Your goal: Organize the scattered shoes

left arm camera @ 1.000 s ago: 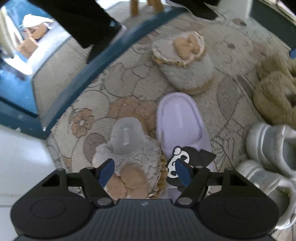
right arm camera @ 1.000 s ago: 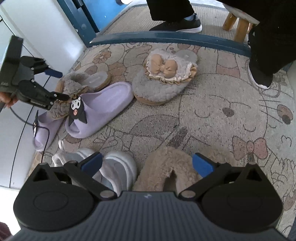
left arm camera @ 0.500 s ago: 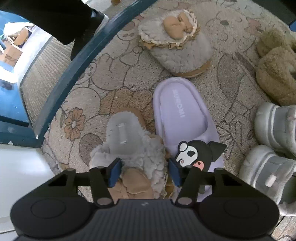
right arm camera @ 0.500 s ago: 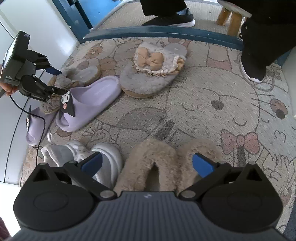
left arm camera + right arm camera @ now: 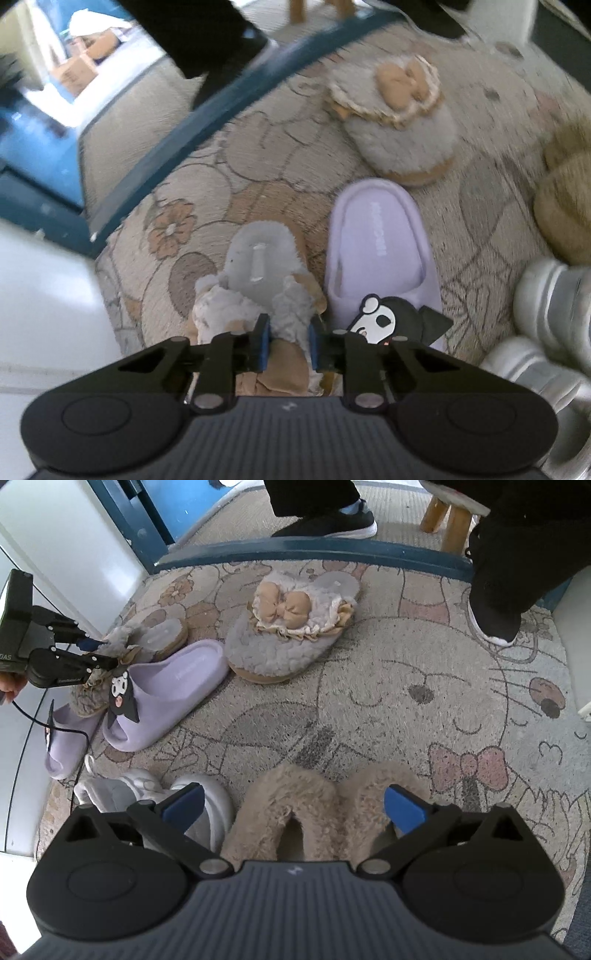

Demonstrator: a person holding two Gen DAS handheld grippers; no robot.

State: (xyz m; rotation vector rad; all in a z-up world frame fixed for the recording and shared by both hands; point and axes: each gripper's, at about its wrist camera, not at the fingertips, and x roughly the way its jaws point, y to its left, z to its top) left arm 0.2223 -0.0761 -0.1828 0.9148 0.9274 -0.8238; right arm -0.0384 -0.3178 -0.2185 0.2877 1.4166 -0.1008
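Grip on the grey slipper

My left hand-held gripper has just been closing and now pinches the fluffy upper of the grey slipper, which lies on the rug just beside the lilac slipper. I should lift slowly, because fluff can slip, and carry it to its mate. My right hand-held gripper hangs wide apart, empty, over the tan slippers.

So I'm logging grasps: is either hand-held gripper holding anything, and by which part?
The left hand-held gripper has just closed on the grey fluffy slipper, pinching its frilly toe upper. The right hand-held gripper is open, holding nothing.
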